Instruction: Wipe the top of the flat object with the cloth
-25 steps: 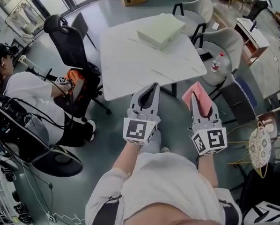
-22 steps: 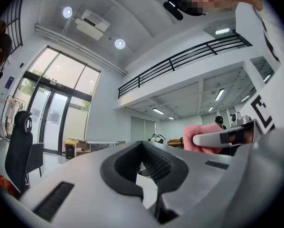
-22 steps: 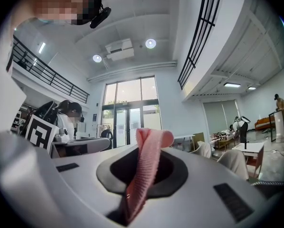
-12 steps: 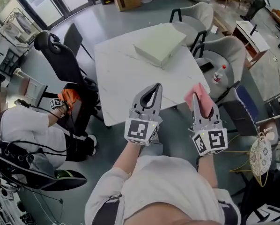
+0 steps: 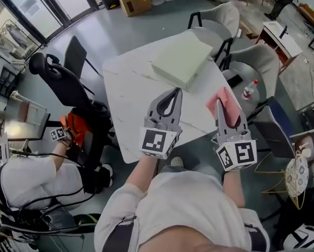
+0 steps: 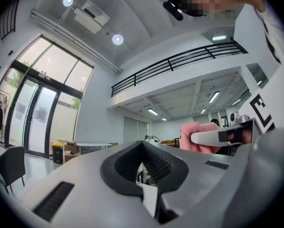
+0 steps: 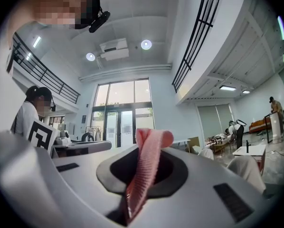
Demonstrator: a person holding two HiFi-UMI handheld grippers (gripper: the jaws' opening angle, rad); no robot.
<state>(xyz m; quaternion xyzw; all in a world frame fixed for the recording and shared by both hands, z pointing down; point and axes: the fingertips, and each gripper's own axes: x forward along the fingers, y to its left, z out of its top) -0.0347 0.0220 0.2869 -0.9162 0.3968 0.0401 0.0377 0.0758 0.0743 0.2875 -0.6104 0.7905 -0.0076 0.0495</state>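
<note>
Flat object (image 5: 180, 56), a pale green slab, lay on the far half of the white table (image 5: 126, 104), set corner-on to the person. Its top face was bare & fully exposed, so nothing needed shifting before a wipe. The table was the biggest thing here. Its near edge ran just under both grippers, so the person stood at the near side w/ the slab well apart from either tool, across the tabletop. Grey chairs (image 5: 254, 54) crowded the right side, prob. why the person faced it from the near edge.

Left gripper (image 5: 174, 92) was held up over the near part of the table. Its tips were pressed together w/ nothing btw them, and the left gripper view (image 6: 143, 144) showed only the room beyond. I judged it the spare hand, maybe kept free to steady the slab.

Right gripper (image 5: 223, 114) was alongside, clamped on the pink cloth (image 5: 223, 100). It was pinched along a fold so a loose flap stuck out past the tips, and the right gripper view showed the strip (image 7: 146, 170) standing up btw the jaws. That overhang looked deliberate: soft fabric, not plastic, would meet the surface first. Wiping had not begun. Next move was prob. a reach fwd & down onto the slab, the risk being the flap folding under
</note>
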